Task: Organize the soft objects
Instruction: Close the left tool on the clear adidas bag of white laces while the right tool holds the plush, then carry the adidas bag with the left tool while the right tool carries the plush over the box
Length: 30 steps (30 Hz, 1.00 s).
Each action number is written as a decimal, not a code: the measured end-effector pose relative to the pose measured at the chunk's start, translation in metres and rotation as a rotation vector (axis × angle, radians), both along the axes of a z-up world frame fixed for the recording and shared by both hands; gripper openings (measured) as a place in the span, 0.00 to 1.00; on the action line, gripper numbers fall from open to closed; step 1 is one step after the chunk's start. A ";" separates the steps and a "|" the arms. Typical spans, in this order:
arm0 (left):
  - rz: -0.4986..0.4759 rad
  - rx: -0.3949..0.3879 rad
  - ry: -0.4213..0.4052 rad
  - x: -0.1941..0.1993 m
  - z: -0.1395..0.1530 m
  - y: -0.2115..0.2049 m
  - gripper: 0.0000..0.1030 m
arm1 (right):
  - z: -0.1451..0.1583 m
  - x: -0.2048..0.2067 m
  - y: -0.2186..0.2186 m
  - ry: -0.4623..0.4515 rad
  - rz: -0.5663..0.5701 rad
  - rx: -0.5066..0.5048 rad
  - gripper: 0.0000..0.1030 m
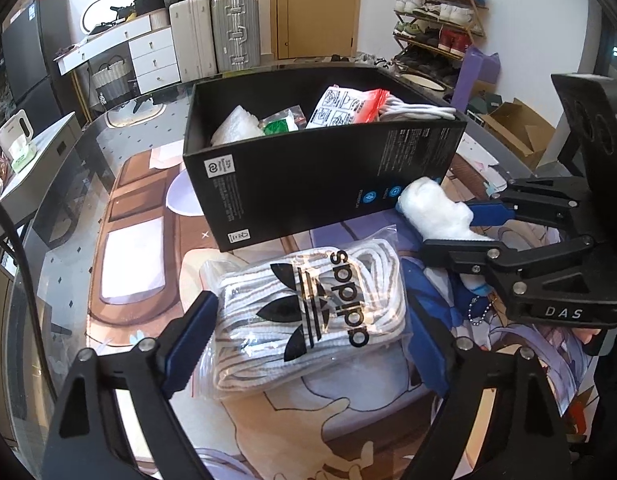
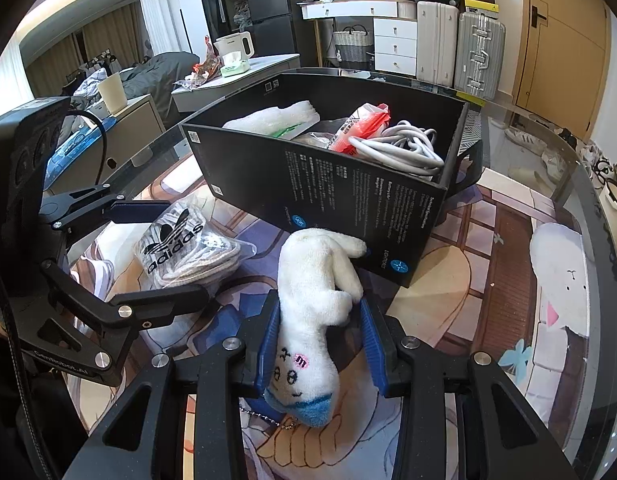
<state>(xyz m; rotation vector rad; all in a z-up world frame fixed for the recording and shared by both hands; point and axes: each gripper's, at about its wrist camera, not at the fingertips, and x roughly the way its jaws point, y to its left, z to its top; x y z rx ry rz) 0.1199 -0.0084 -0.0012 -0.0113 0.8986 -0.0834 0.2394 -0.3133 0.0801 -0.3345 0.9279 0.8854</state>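
Right wrist view: right gripper [image 2: 320, 344] jaws pinch the plush toy [image 2: 314, 300]; left gripper [image 1: 308, 344] jaws spread around the sock bag [image 1: 308, 308].

The right tongs [image 2: 322, 344] are clamping a white plush toy [image 2: 316, 300] between blue pads, its blue-tipped end toward the camera. It is lying on the bench [image 2: 488, 240], just touching the black box [image 2: 328, 184] holding white cables [image 2: 400, 148]. At left, the left tongs [image 2: 164, 248] are straddling a bagged Adidas bundle [image 2: 184, 248].
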 end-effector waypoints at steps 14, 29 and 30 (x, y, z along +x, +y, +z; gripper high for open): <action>0.026 -0.015 -0.111 -0.020 0.033 0.013 0.84 | 0.027 -0.014 -0.005 -0.036 0.037 0.080 0.37; 0.045 -0.005 -0.221 -0.014 0.072 0.028 0.85 | 0.084 -0.031 -0.017 -0.125 0.027 0.253 0.37; 0.044 -0.003 -0.225 -0.012 0.074 0.028 0.85 | 0.087 -0.031 -0.018 -0.129 0.018 0.268 0.37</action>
